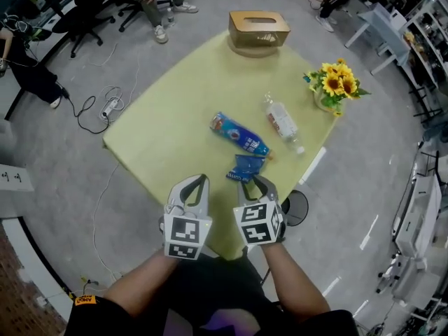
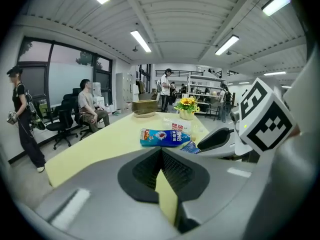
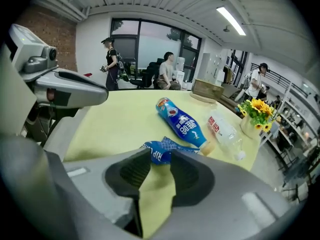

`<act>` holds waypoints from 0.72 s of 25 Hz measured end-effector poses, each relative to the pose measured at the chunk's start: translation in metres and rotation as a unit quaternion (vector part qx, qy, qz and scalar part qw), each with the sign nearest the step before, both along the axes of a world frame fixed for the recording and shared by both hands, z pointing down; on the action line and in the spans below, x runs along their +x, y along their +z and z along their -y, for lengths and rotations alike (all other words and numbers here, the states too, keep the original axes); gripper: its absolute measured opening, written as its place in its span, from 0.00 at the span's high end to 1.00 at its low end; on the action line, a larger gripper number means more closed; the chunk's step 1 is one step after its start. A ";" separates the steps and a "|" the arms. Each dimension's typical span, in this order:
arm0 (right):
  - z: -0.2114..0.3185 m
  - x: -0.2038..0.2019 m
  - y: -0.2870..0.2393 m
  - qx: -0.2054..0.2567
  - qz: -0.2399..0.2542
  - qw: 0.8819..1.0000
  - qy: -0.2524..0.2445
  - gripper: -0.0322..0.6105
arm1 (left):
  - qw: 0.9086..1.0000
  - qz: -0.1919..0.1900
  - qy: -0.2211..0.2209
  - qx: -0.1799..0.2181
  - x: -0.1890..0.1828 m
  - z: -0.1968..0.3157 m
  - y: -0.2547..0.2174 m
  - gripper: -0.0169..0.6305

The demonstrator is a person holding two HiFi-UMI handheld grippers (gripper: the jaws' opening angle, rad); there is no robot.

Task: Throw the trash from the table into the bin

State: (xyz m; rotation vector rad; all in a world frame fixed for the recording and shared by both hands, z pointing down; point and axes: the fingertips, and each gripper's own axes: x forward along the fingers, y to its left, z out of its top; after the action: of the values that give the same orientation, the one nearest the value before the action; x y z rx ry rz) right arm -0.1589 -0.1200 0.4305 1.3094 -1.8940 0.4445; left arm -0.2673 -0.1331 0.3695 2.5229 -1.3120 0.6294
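On the yellow table (image 1: 168,128) lie a blue plastic bottle (image 1: 239,135), a clear bottle (image 1: 282,123) and a crumpled blue wrapper (image 1: 245,168). My right gripper (image 1: 255,182) stands open at the table's near corner. Its fingertips sit just short of the wrapper (image 3: 160,151), with only yellow tabletop between the pads. The blue bottle (image 3: 182,121) and the clear bottle (image 3: 225,129) lie beyond it. My left gripper (image 1: 198,180) hovers beside it to the left, its tips touching and nothing held. In the left gripper view (image 2: 160,151) the blue bottle (image 2: 162,136) lies ahead.
A tan tissue box (image 1: 258,29) stands at the far corner and a pot of sunflowers (image 1: 334,82) at the right corner. A dark round thing (image 1: 297,207) sits on the floor by the near right edge. People and office chairs are beyond the table, cables on the floor at left.
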 end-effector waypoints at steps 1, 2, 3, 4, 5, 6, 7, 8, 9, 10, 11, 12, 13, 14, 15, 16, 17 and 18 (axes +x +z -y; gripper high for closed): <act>0.001 0.001 0.003 -0.003 -0.003 1.000 -0.004 0.76 | 1.000 -0.001 -0.003 -0.002 0.001 0.001 0.001 0.96; 0.002 0.001 0.004 -0.007 -0.007 1.000 -0.008 0.76 | 1.000 -0.001 -0.006 -0.004 0.001 0.002 0.002 0.96; 0.002 0.000 0.005 -0.009 -0.009 1.000 -0.011 0.78 | 1.000 -0.002 -0.008 -0.006 0.000 0.004 0.003 0.96; 0.003 -0.001 0.006 -0.010 -0.011 1.000 -0.014 0.79 | 1.000 -0.002 -0.011 -0.008 -0.002 0.005 0.003 0.96; 0.003 -0.003 0.005 -0.012 -0.013 1.000 -0.017 0.81 | 1.000 -0.002 -0.013 -0.009 -0.003 0.006 0.004 0.96; 0.003 -0.004 0.005 -0.012 -0.013 1.000 -0.021 0.84 | 1.000 0.000 -0.014 -0.012 -0.005 0.006 0.005 0.96; 0.002 -0.006 0.005 -0.013 -0.013 1.000 -0.025 0.90 | 1.000 0.002 -0.016 -0.015 -0.006 0.006 0.008 0.96; 0.001 -0.007 0.005 -0.014 -0.011 0.999 -0.031 0.93 | 1.000 0.004 -0.020 -0.018 -0.007 0.006 0.010 0.96; 0.000 -0.009 0.006 -0.016 -0.008 0.999 -0.039 0.94 | 0.999 0.005 -0.026 -0.020 -0.009 0.006 0.011 0.96; -0.002 -0.011 0.007 -0.017 -0.004 0.999 -0.047 0.94 | 0.999 0.004 -0.034 -0.019 -0.010 0.005 0.012 0.96; -0.004 -0.013 0.007 -0.017 0.001 0.998 -0.055 0.95 | 0.999 0.001 -0.042 -0.018 -0.011 0.005 0.011 0.96; -0.007 -0.013 0.006 -0.016 0.004 0.998 -0.061 0.95 | 0.999 -0.002 -0.051 -0.017 -0.011 0.004 0.010 0.96; -0.009 -0.013 0.003 -0.014 0.007 0.998 -0.067 0.95 | 0.998 -0.005 -0.059 -0.018 -0.010 0.002 0.010 0.96; -0.011 -0.012 0.000 -0.012 0.009 0.997 -0.073 0.95 | 0.998 -0.006 -0.067 -0.020 -0.009 -0.002 0.010 0.96; -0.014 -0.011 -0.004 -0.009 0.012 0.997 -0.080 0.95 | 0.997 -0.006 -0.073 -0.022 -0.007 -0.006 0.010 0.96; -0.016 -0.010 -0.008 -0.005 0.016 0.996 -0.087 0.95 | 0.997 -0.006 -0.079 -0.022 -0.005 -0.010 0.010 0.96; -0.019 -0.009 -0.012 0.000 0.021 0.995 -0.094 0.95 | 0.996 -0.005 -0.084 -0.022 -0.002 -0.014 0.008 0.96; -0.021 -0.009 -0.016 0.005 0.027 0.995 -0.100 0.95 | 0.996 -0.005 -0.090 -0.021 0.001 -0.017 0.007 0.96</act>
State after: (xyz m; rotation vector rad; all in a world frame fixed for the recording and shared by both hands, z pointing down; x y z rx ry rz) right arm -0.1677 -0.0994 0.4147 1.1084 -2.0512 0.3710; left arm -0.2664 -0.1161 0.3763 2.3391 -1.4854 0.5989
